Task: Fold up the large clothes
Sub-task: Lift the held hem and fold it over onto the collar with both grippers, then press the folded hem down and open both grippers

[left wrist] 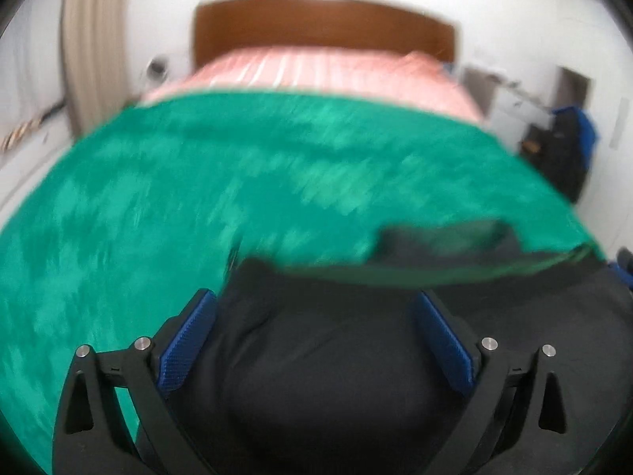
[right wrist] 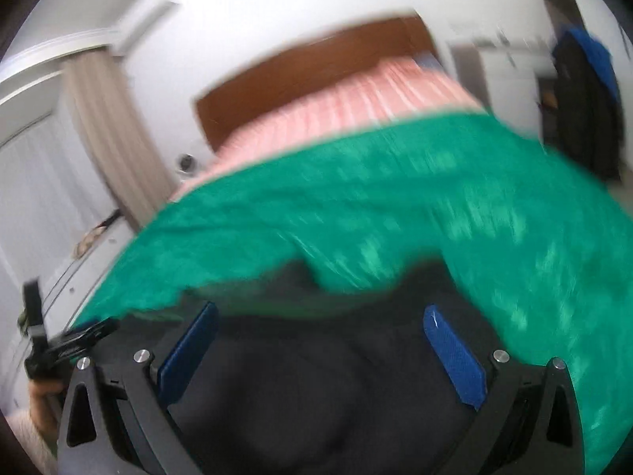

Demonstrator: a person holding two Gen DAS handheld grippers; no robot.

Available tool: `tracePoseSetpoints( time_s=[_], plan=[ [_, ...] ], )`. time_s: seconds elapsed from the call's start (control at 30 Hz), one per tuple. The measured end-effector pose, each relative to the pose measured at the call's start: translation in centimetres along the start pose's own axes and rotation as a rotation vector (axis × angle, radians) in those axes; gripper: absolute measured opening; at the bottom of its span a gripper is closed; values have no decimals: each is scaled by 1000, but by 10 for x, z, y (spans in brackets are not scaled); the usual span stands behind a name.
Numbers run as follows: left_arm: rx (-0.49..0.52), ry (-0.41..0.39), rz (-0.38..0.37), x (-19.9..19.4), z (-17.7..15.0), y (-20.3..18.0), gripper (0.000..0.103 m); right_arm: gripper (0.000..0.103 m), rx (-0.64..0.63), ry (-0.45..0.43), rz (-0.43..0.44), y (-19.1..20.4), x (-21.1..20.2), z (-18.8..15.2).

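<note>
Left wrist view
Landmark: the brown headboard at the far end of the bed; every place below is given against it.
Left gripper: jaws spread wide, the 2 blue pads apart with nothing pinched; only dark cloth lies below the gap.
Black garment: at the end of the bed farthest from the headboard, lying on the green blanket, directly under the gripper.
Why so: the blanket seems to serve as a flat folding surface, and the open jaws above the cloth suggest the gripper is free to choose an edge.
Heading: blur hides any collar or hem, so which end faces the headboard I cannot tell; the visible far edge runs across the bed, parallel to the headboard, and a flap sticks out toward the headboard on the right.

Right wrist view
Right gripper: jaws likewise spread, its 2 blue pads wide apart, empty.
Black garment: again at the end away from the headboard, below the jaws, partly under a green fold of the blanket.
Pink striped cover: between the green blanket and the headboard.
Left gripper: seen at the frame's left edge, held by a hand, beside the garment.
Long axis: probably across the bed, judged only from the wide dark spread; not certain.
</note>
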State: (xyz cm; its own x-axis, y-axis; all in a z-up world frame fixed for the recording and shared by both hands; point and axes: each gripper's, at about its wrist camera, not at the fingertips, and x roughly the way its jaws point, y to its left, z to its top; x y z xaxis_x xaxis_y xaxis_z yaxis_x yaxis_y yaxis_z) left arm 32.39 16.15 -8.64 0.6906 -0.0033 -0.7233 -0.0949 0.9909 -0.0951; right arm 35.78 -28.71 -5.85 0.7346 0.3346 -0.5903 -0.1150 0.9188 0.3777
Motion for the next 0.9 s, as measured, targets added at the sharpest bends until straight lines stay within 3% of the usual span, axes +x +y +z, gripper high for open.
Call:
tracePoseSetpoints(
  time_s=[0.03,0.07,0.17,0.5,0.9],
  plan=[
    [-52,27,-39,13,-10,14,103,103,47,48,26,-15,19,-8],
    [-126,20,-111,18,-17,28,103,103,78,42,66,-25,27,-15],
    [-228,8,-156,26,-23,47,103,103,77,-4,66,-32,33,-23],
    [-213,-5,-158,34,-30,40,103,103,115,-18,113,-46,39,-35],
    [-210,4,-154,41,-31,41,103,103,113,-20,107,-44,37,-38]
  ],
)
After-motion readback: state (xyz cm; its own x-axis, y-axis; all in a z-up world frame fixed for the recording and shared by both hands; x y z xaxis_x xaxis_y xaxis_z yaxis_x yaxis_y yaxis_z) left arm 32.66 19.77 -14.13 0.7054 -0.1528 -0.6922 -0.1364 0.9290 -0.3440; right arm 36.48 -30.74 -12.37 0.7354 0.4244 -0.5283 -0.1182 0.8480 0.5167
